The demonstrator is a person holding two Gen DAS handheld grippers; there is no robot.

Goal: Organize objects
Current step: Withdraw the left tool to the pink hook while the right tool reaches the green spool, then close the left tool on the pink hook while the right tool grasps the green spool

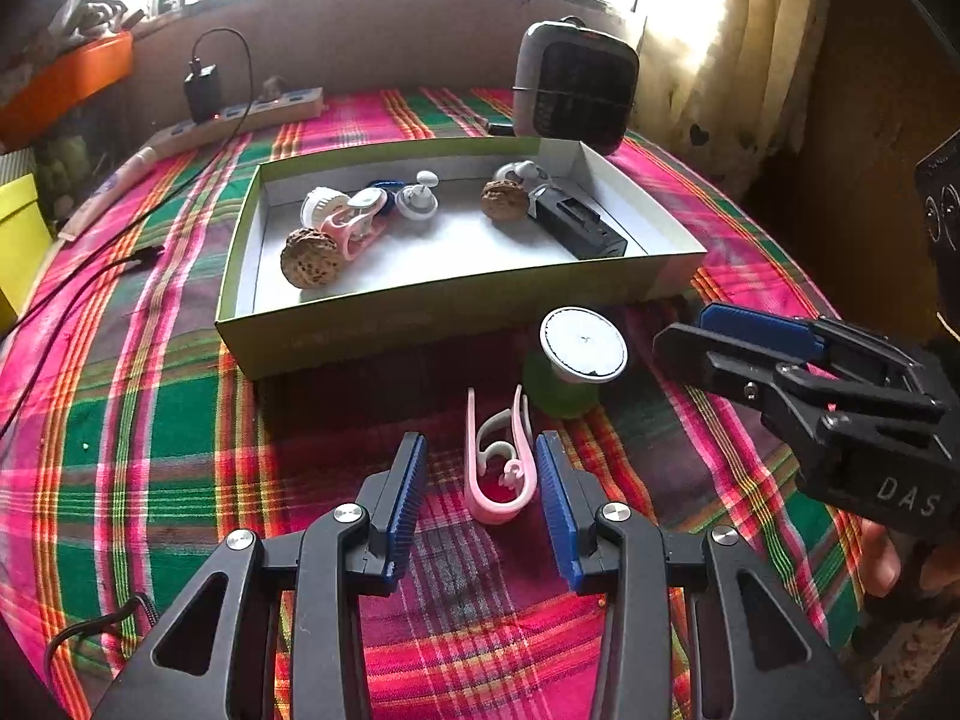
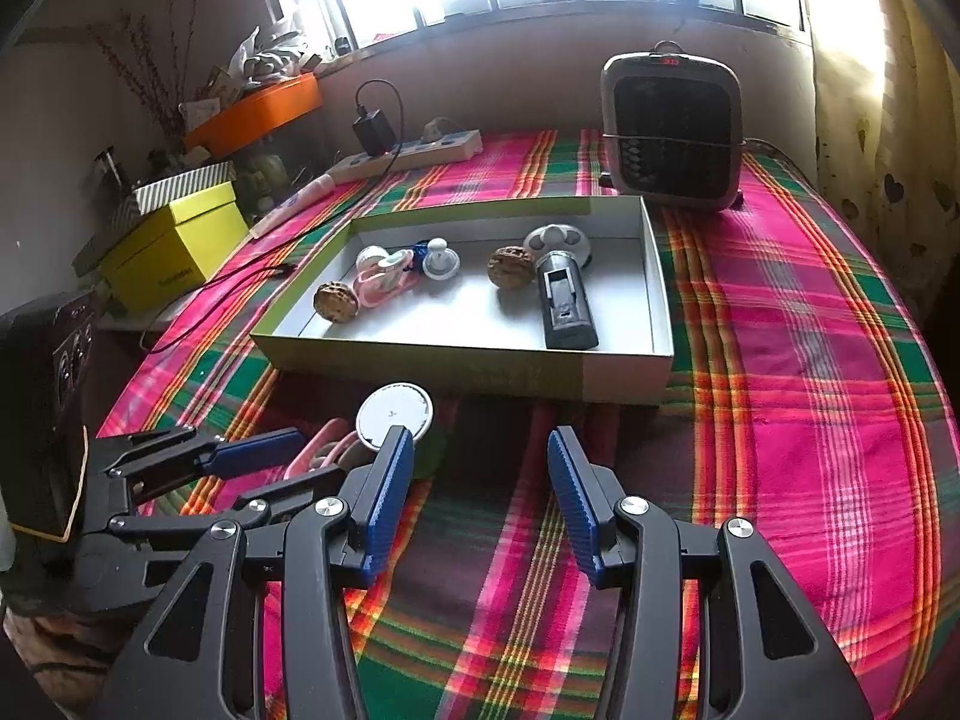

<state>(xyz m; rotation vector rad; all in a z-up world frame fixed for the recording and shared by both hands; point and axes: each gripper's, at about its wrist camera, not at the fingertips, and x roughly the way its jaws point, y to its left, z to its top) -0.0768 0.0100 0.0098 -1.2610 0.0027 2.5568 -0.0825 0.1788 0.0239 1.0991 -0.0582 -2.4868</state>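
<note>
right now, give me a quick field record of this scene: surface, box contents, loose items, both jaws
surface: plaid cloth
box: open shallow cardboard box holding two walnuts, a pink clip, small white pieces and a black device
loose items: pink clip and green bottle with white cap on the cloth in front of the box
left gripper: jaws open on either side of the loose pink clip, not pressing it
right gripper: jaws open, nothing between them
behind box: fan heater, power strip
</note>
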